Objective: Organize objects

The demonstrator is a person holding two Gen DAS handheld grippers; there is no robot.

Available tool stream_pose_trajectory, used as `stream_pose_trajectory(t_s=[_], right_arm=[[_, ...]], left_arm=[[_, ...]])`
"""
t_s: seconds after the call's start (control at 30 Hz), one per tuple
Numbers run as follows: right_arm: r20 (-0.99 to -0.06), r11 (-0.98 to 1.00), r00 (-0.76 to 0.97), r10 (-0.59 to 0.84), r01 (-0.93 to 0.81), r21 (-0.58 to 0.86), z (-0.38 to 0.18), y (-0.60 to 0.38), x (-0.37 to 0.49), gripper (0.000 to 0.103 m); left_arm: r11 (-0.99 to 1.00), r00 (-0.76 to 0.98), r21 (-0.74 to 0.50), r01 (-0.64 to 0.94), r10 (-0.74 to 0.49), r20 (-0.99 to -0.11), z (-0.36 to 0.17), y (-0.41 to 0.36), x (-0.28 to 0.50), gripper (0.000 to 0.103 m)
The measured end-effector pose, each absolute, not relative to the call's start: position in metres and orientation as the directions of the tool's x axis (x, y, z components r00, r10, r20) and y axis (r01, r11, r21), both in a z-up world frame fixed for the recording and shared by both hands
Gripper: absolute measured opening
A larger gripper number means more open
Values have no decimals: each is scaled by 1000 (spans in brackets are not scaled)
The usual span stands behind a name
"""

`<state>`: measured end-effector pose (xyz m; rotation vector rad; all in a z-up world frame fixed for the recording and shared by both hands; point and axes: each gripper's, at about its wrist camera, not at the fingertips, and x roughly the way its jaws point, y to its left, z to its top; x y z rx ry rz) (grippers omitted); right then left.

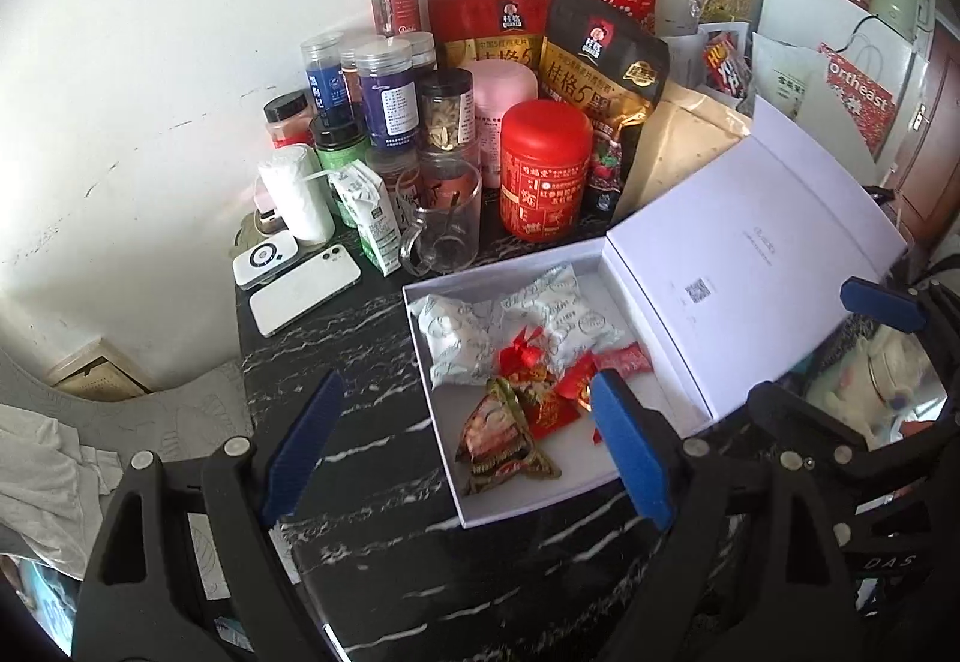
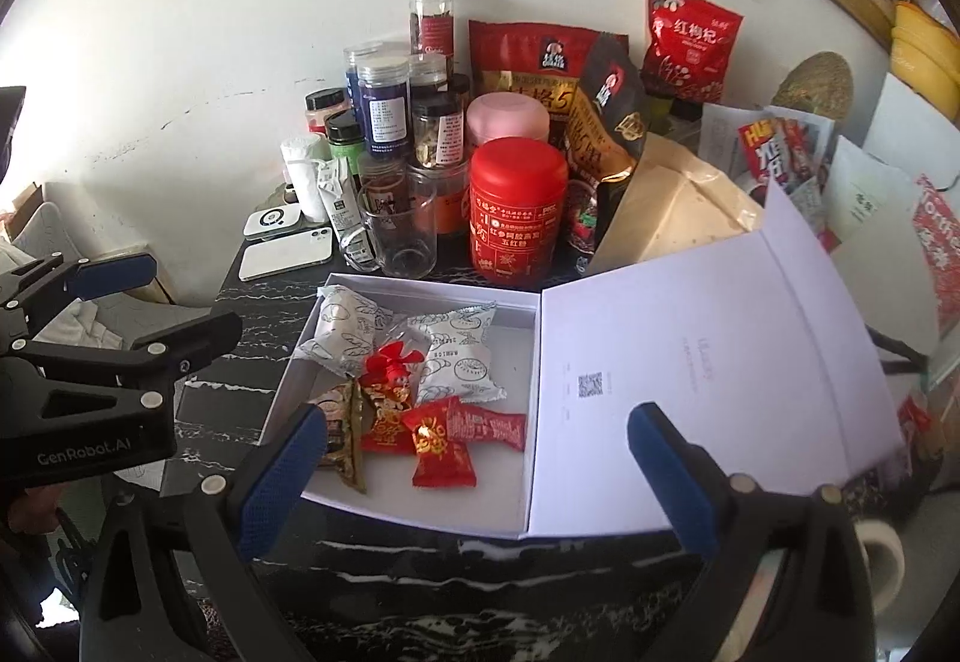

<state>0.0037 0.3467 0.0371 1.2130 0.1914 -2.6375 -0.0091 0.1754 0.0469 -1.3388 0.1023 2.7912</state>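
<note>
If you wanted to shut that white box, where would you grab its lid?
Take the open lid by its free outer edge, the one farthest from the white box and its hinge fold, coming in from the right side. It lies back as a thin flat panel, so a hand-held gripper could probably pinch that edge and swing it over the snacks.

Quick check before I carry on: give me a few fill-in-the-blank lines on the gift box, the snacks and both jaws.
1. The lid of the white box stands ____.
2. The red candy packets lie ____ the box.
3. The glass mug holds ____.
4. The right gripper and left gripper jaws both stand ____.

Missing words: open; inside; nothing; open
</note>
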Motion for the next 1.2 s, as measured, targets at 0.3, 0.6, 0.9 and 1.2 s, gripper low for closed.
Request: stream_pose_trajectory(t_s=[0.3,0.6,0.9,1.2], right_arm=[[-743,-981,-660,-111,194,-25,56,325,83,101],[-735,-990,-674,-72,137,-29,58,297,148,101],[-715,-997,-699,-23,67,-33,52,277,197,101],[-706,-999,-708,-9,40,-27,49,264,217,101]], left_arm=[[-987,-631,72,-147,37,-775,64,156,55,84],[-982,-644,85,-169,45,-764,63,131,114,84],[-980,-639,74,-187,64,-767,55,110,152,84],[-975,-636,79,-205,71,-768,53,100,166,84]])
